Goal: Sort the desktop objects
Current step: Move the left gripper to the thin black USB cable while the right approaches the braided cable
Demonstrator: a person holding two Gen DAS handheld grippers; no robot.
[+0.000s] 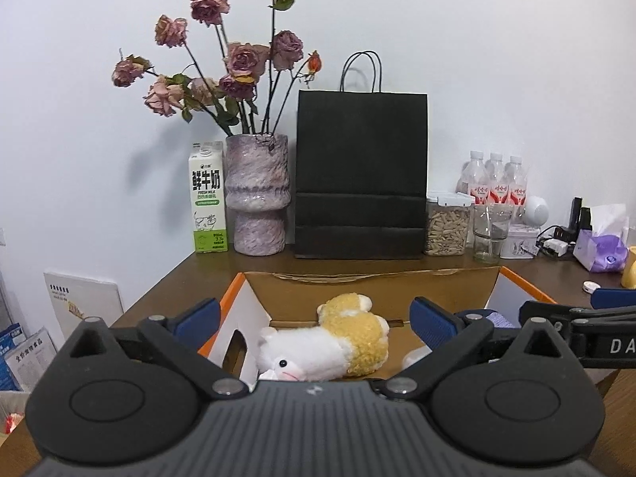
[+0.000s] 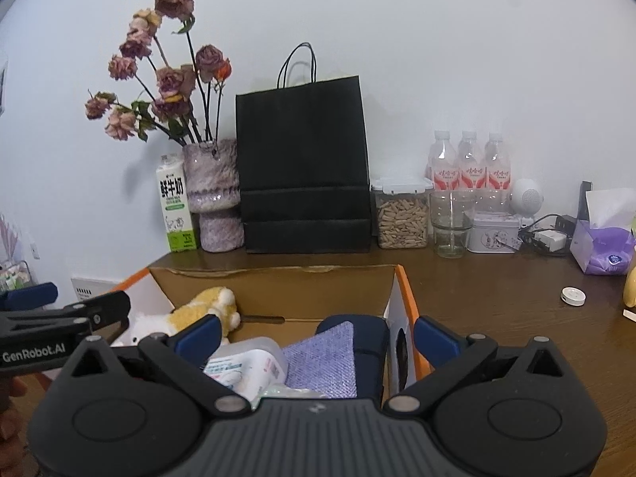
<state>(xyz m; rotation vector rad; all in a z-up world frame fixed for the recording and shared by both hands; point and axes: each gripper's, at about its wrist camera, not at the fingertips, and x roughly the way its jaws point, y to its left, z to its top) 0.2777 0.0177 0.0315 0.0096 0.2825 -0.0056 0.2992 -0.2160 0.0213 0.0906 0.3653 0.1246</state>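
- Left gripper [image 1: 314,320]: jaws spread wide, nothing between them. It hangs over the near-left part of the cardboard box [image 1: 369,278].
- Right gripper [image 2: 318,332]: jaws likewise apart and empty, over the near-right part of the same box [image 2: 278,272]. The left tool shows at 9 o'clock in the right wrist view.
- Plush toy [image 1: 330,342]: white and yellow, lying on its side in the box directly ahead of the left fingers, at 12 o'clock from them, face toward the camera. Judged light, soft and squashy; it should compress rather than slip. Best pinch looks to be across the body's middle, where white meets yellow; limbs would flop.
- Wet-wipe pack [image 2: 246,365]: in the box at 11 o'clock from the right gripper. Judged a soft pack with slick film; take it across the short width.
- Purple cloth item [image 2: 322,357]: flat woven face on a dark blue body, at 12 o'clock from the right gripper, touching the pack. What it is cannot be told; the fabric likely gives decent friction.
- Farther out, still on the desk [image 2: 497,298]: a small white round cap [image 2: 572,296] at 2 o'clock. Judged light, low-lying and hard to pinch except across its rim.
- Along the back wall: black paper bag [image 2: 304,163], vase of dried roses [image 2: 214,194], milk carton [image 2: 177,202], seed jar [image 2: 402,214], glass [image 2: 451,222], water bottles [image 2: 469,163]. Glass and vase judged fragile.
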